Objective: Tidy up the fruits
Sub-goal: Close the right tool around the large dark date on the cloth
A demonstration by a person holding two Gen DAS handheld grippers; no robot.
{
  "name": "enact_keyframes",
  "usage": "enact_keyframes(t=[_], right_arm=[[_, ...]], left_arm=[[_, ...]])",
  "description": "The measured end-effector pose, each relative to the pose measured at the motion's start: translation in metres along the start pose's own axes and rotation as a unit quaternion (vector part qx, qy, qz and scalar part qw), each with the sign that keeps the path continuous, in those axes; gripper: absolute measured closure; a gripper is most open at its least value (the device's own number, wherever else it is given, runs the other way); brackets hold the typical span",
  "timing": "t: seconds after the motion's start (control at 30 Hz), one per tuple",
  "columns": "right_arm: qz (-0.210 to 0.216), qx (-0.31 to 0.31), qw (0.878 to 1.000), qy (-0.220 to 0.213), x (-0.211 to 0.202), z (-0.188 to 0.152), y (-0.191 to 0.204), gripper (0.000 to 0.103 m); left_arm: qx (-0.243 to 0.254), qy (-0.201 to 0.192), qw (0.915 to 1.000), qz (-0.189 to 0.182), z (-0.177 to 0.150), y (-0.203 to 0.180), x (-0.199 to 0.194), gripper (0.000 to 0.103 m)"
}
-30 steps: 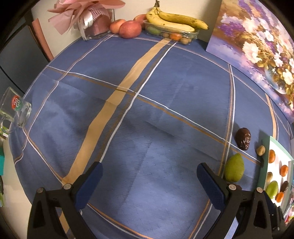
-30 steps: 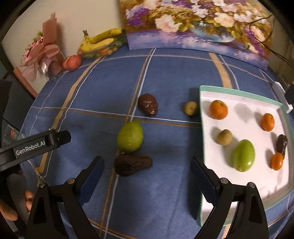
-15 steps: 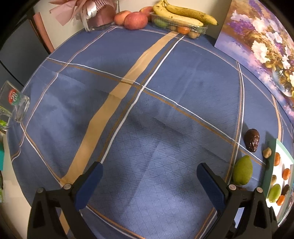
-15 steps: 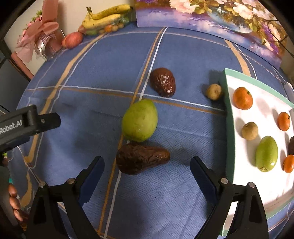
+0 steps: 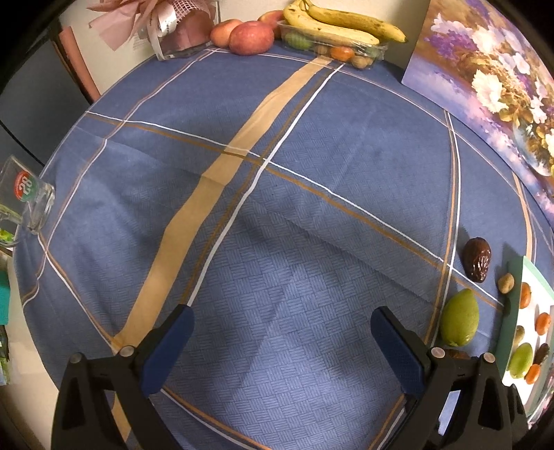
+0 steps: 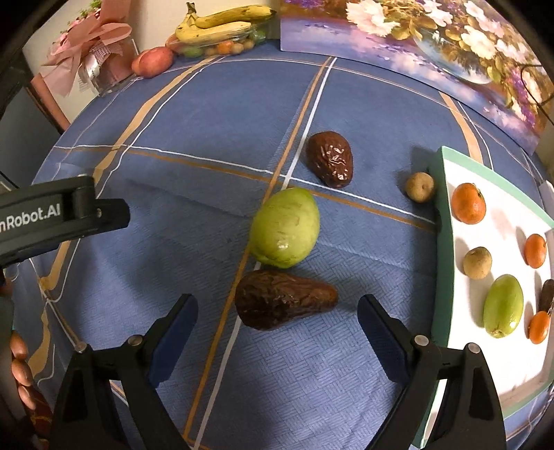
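A long dark wrinkled fruit (image 6: pixel 282 303) lies on the blue cloth between the tips of my right gripper (image 6: pixel 277 313), whose jaws are closing; the pads stand apart from it. Just beyond it sits a green fruit (image 6: pixel 284 232), then a second dark fruit (image 6: pixel 331 158) and a small tan fruit (image 6: pixel 419 187) by the white tray (image 6: pixel 446 173). The tray holds oranges, a tan fruit, a green fruit and a dark one. My left gripper (image 5: pixel 282 330) hangs open over bare cloth, with the green fruit (image 5: pixel 459 318) to its right.
At the table's far edge stand bananas on a clear box of small fruit (image 6: pixel 221 29), apples (image 6: pixel 154 61), a pink wrapped bouquet (image 6: pixel 93 52) and a flower painting (image 6: pixel 432 41). A glass mug (image 5: pixel 29 197) sits at the left edge. The left gripper's body (image 6: pixel 59 218) juts in from the left.
My right gripper has come down and leftward toward the long dark fruit, which now lies between its tips, and its jaws have narrowed a little. The left gripper has hardly moved.
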State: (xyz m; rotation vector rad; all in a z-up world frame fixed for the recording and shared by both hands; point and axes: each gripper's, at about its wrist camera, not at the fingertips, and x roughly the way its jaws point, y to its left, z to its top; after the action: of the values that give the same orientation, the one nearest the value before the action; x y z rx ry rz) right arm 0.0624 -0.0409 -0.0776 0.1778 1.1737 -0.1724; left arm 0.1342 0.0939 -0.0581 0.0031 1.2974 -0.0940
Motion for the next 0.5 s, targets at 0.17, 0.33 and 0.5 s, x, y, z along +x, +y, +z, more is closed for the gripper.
enact_keyframes(t=[0.17, 0.33, 0.5], right_arm=[[0.0, 0.0, 1.0, 0.0, 0.001, 0.009, -0.003, 0.038], [0.014, 0.017, 1.0, -0.002, -0.002, 0.005, -0.011, 0.045], [0.028, 0.029, 0.999, -0.009, -0.01, 0.004, -0.02, 0.045]], left_arm=[[0.009, -0.001, 0.9999, 0.012, -0.001, -0.006, 0.002, 0.0], [0.021, 0.001, 0.9995, 0.022, -0.001, -0.013, 0.004, 0.0], [0.023, -0.004, 0.9993, 0.03, -0.003, -0.024, 0.002, 0.0]])
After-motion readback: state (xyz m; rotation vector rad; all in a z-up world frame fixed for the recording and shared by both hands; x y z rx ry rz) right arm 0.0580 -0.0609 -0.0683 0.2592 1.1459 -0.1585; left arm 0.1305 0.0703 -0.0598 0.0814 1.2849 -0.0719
